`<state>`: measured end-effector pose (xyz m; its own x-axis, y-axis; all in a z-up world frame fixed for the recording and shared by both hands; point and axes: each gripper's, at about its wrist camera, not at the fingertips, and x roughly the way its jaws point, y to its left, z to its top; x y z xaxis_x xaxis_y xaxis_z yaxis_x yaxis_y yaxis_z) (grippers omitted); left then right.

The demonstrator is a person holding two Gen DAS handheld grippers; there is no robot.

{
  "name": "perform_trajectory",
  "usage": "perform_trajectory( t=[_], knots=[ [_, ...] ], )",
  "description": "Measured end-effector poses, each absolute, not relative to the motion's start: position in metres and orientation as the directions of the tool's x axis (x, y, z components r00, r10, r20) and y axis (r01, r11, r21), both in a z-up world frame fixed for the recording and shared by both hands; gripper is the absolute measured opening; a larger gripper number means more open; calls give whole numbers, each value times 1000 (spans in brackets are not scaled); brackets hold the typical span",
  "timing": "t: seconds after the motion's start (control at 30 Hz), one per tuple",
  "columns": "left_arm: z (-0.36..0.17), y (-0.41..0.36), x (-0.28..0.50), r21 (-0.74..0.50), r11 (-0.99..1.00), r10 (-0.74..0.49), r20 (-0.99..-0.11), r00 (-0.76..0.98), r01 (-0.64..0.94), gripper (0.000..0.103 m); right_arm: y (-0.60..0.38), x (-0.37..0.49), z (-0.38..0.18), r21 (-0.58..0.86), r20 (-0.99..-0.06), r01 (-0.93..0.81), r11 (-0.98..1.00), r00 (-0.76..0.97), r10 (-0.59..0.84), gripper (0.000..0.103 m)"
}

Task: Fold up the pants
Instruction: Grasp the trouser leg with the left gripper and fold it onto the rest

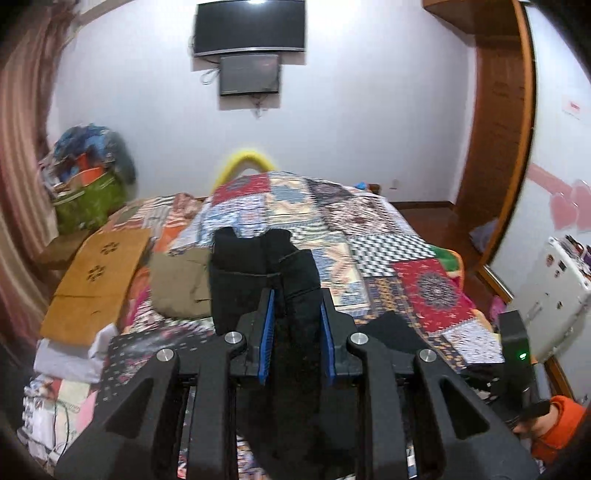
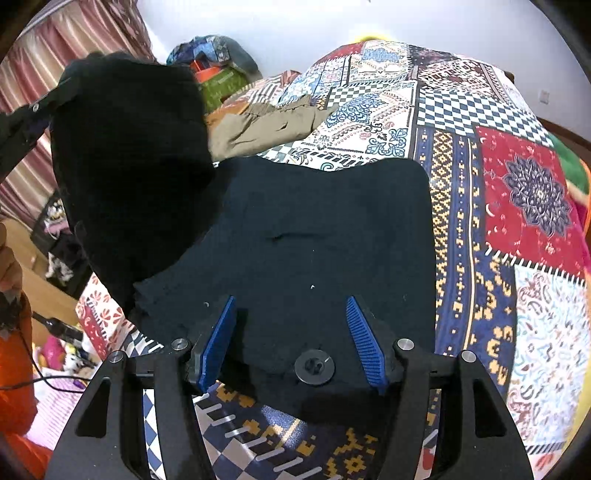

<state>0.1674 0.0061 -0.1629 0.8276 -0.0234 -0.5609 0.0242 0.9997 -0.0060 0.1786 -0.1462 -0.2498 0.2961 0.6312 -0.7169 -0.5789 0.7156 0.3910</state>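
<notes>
Black pants point(image 2: 317, 236) on patchwork bedspread point(image 2: 517, 206); left claw point(image 1: 297, 314) clamps them, right claw point(image 2: 291, 339) gapes; olive garment point(image 2: 266, 125) beside.

We count two grippers: left gripper point(image 1: 297, 295), right gripper point(image 2: 291, 310), each with two blue pads point(image 2: 218, 343). One pair of black pants point(image 2: 314, 240). One khaki garment point(image 2: 266, 125) on the bed. One patchwork quilt point(image 2: 498, 184). Two dark screens point(image 1: 250, 26) on the wall, stacked. One flat cardboard box point(image 1: 96, 280). One green bag point(image 1: 90, 203), heaped with items we cannot count. One black button point(image 2: 314, 366).
</notes>
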Motion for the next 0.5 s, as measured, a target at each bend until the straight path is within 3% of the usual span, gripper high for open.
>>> perform_trajectory(
  t=[0.23,0.5],
  knots=[
    [-173,-50,196,-36,988,-143,-599,788,152,20,-175,174,-234,394,-688,-551,736,354,634,59],
    [-177,-92,206,-76,968,-236,-600,764,240,19,-182,175,-255,415,-705,-526,742,330,628,60]
  ],
)
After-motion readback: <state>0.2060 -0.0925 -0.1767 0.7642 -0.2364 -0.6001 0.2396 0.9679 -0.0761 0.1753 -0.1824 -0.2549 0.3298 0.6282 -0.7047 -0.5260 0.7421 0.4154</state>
